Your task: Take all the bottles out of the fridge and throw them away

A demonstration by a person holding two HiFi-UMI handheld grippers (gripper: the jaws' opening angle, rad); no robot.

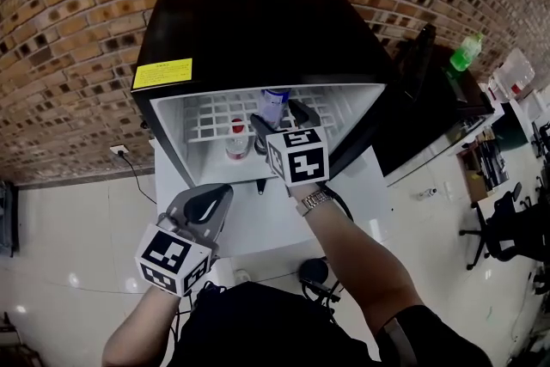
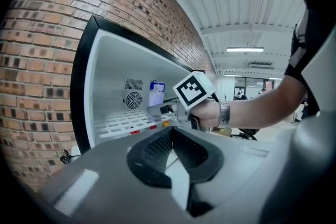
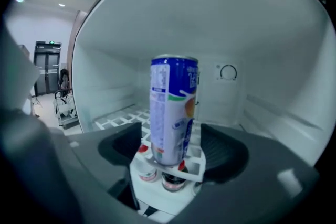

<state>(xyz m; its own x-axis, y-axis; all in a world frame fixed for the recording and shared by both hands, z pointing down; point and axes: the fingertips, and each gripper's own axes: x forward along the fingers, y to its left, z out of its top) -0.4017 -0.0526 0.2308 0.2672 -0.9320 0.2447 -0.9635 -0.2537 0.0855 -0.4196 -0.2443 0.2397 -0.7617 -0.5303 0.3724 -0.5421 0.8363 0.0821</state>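
The black mini fridge [image 1: 258, 21] stands open with a white inside and a wire shelf [image 1: 215, 120]. On the shelf stands a tall blue-and-white can [image 3: 173, 110], also seen in the head view [image 1: 273, 103]. My right gripper [image 3: 173, 147] reaches into the fridge, open, its jaws either side of the can and not pressing on it. Small red-capped bottles [image 3: 148, 169] sit under the shelf; one [image 1: 235, 139] shows left of the can. My left gripper [image 1: 220, 195] hangs in front of the fridge, lower left, shut and holding nothing [image 2: 171, 132].
A brick wall [image 1: 69, 56] runs behind the fridge. A black desk [image 1: 447, 99] at the right carries a green bottle [image 1: 465, 52]. A wall socket with a cable [image 1: 120, 150] is at the left. A round fan grille [image 2: 133, 99] sits in the fridge's back wall.
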